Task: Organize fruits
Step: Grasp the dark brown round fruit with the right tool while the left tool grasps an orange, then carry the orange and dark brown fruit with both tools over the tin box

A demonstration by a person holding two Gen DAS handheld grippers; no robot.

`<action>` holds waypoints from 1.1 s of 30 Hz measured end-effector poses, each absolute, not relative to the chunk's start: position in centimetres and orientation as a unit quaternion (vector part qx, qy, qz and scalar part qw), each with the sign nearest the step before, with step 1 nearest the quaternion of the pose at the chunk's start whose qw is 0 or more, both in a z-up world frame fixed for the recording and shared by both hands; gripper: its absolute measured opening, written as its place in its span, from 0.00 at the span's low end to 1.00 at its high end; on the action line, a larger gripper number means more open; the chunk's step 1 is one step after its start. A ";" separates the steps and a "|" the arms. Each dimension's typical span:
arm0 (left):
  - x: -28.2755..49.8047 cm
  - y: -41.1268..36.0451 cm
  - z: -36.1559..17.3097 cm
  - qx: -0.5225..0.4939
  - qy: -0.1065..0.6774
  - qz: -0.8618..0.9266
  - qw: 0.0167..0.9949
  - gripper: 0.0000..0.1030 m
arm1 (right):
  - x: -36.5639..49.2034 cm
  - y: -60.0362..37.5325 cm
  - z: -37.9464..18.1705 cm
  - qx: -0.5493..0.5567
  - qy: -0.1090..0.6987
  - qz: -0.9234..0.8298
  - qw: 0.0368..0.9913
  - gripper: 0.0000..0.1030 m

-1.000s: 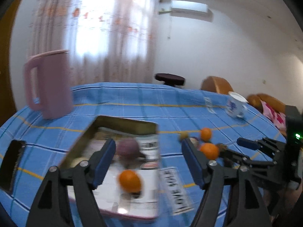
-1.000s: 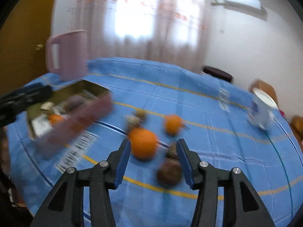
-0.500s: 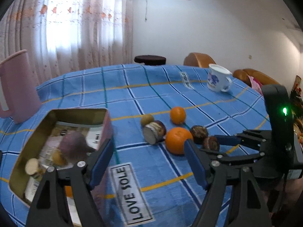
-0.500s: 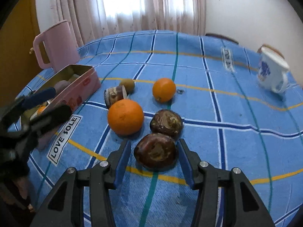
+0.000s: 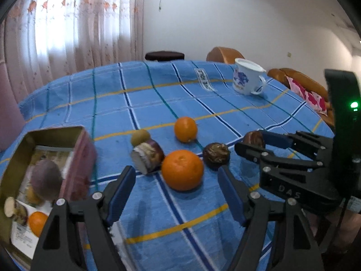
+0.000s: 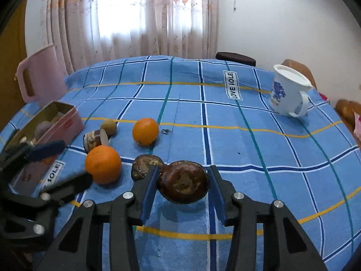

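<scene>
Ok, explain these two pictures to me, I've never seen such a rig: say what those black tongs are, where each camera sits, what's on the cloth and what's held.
No robot: a person holds a black two-finger gripper in each hand, each with a fisheye camera looking along its fingers. One picture is from the left gripper, one from the right gripper. On the blue checked tablecloth lie a large orange, a smaller orange, a loose brown fruit, a white printed mug and a pink tin box with fruit inside. The right fingers grip a dark brown round fruit; the left fingers are closing with nothing between them.
</scene>
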State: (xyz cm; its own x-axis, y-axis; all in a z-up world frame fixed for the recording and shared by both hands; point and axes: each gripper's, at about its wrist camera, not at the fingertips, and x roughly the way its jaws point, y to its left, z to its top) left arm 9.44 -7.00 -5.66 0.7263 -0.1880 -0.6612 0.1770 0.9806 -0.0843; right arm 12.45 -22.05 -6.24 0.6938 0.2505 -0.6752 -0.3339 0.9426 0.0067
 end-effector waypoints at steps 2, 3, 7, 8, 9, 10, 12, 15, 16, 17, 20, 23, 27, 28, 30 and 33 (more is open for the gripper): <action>10.1 -7.3 -6.1 -0.010 0.372 -0.103 0.923 0.60 | 12.7 -22.5 -6.1 -0.052 0.357 0.158 0.919 0.45; 10.3 -7.4 -6.3 -0.012 0.375 -0.105 0.921 0.57 | 12.7 -22.5 -6.1 -0.049 0.358 0.159 0.919 0.45; 11.1 -8.3 -6.9 -0.005 0.396 -0.105 0.912 0.55 | 12.7 -22.5 -6.2 -0.045 0.360 0.164 0.917 0.45; 11.3 -8.4 -6.9 -0.006 0.398 -0.101 0.912 0.54 | 12.7 -22.4 -6.2 -0.047 0.360 0.164 0.917 0.45; 11.4 -8.4 -6.9 -0.008 0.397 -0.101 0.912 0.54 | 12.7 -22.3 -6.2 -0.050 0.360 0.163 0.917 0.45; 11.5 -8.3 -6.9 -0.010 0.397 -0.098 0.912 0.49 | 12.7 -22.2 -6.2 -0.052 0.360 0.164 0.917 0.45; 11.4 -8.1 -6.8 -0.013 0.396 -0.097 0.913 0.48 | 12.4 -22.2 -6.1 -0.052 0.355 0.166 0.919 0.45; 11.1 -7.9 -6.7 -0.016 0.392 -0.102 0.914 0.47 | 12.2 -22.4 -6.0 -0.049 0.347 0.172 0.921 0.45; 11.0 -7.7 -6.7 -0.020 0.390 -0.103 0.915 0.47 | 12.1 -22.4 -5.9 -0.047 0.344 0.173 0.922 0.45; 10.8 -7.6 -6.7 -0.022 0.388 -0.103 0.915 0.47 | 12.0 -22.5 -5.8 -0.045 0.339 0.174 0.924 0.45; 10.2 -7.2 -6.3 -0.031 0.370 -0.103 0.923 0.46 | 11.6 -22.6 -5.4 -0.041 0.326 0.180 0.927 0.45; 9.5 -7.0 -5.7 -0.032 0.348 -0.097 0.932 0.46 | 11.3 -22.8 -5.2 -0.039 0.316 0.188 0.929 0.45; 8.8 -6.9 -5.1 -0.027 0.322 -0.087 0.942 0.46 | 10.9 -23.1 -4.8 -0.032 0.301 0.192 0.934 0.45; 8.8 -7.0 -5.0 -0.025 0.317 -0.086 0.944 0.46 | 10.8 -23.1 -4.8 -0.031 0.299 0.194 0.934 0.45; 8.4 -7.0 -4.7 -0.022 0.304 -0.083 0.949 0.46 | 10.7 -23.2 -4.7 -0.029 0.295 0.197 0.935 0.45; 8.0 -6.9 -4.4 -0.021 0.289 -0.080 0.954 0.46 | 10.4 -23.2 -4.5 -0.031 0.285 0.201 0.937 0.45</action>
State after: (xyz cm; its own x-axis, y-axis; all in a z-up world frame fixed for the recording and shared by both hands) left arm 7.96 -6.87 -4.36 0.8208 -0.1640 -0.5472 0.1399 0.9864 -0.0859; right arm 10.35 -23.18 -4.50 0.7567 0.3590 -0.5464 -0.3938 0.9174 0.0574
